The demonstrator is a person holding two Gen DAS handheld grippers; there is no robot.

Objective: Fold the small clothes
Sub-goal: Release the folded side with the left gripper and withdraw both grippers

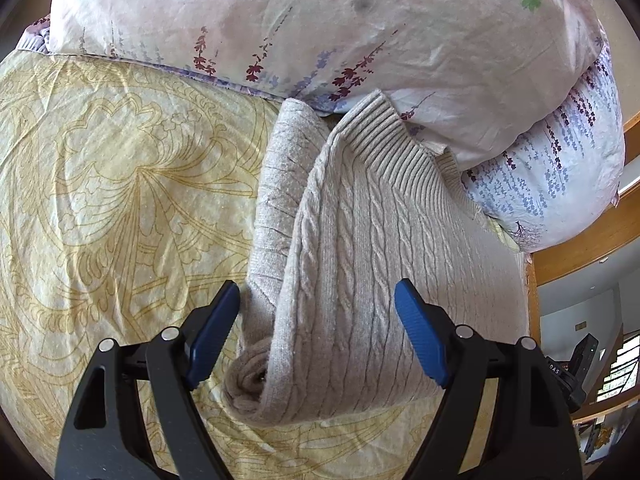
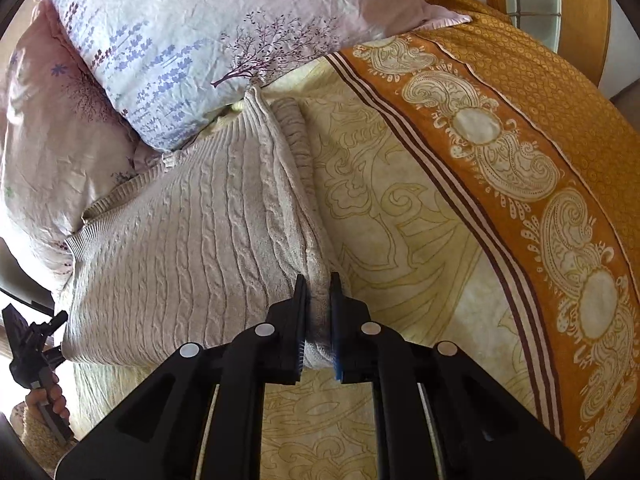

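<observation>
A beige cable-knit sweater lies folded lengthwise on the yellow patterned bedsheet, its ribbed hem up against the pillows. My left gripper stands open just above the sweater's near end, its blue pads straddling the folded edge and a rolled sleeve without pressing on them. In the right wrist view the same sweater spreads to the left. My right gripper is shut on the sweater's right-hand folded edge, with the knit pinched between the pads.
Floral pillows are stacked at the bed's head, touching the sweater's hem. An orange paisley border runs along the sheet's right side. A wooden bed frame shows at the right. A hand holds the other gripper at lower left.
</observation>
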